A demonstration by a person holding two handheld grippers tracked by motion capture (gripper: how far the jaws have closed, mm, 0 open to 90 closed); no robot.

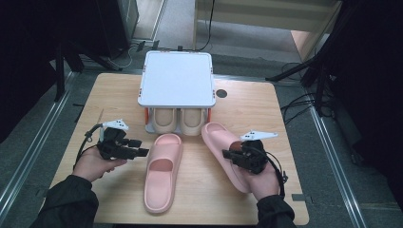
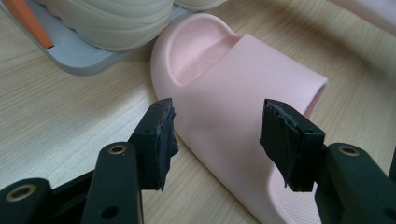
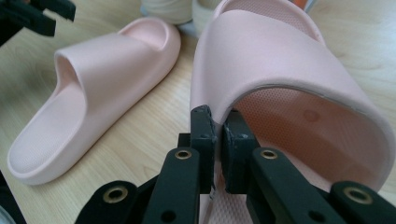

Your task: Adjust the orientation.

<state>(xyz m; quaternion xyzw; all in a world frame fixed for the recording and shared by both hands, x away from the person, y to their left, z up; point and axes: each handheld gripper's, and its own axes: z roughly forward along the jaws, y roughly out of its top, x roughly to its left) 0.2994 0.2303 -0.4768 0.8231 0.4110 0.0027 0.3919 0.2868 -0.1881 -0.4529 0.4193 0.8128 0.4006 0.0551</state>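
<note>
The right gripper [image 3: 217, 140] is clamped on the strap edge of the right slipper [image 1: 223, 152], at four o'clock on the counter [image 1: 266, 109]. Keep that pinch firm and the sole low toward the rack [image 1: 177, 78]. The left gripper [image 2: 217, 135], fingers apart, should straddle the left slipper [image 2: 233, 93] squarely.

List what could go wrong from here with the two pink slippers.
The right gripper pinches only the strap edge of the right slipper, so it may slip free or swing. The rack already holds a beige pair, leaving little room. The left gripper, open, could nudge the left slipper askew.
</note>
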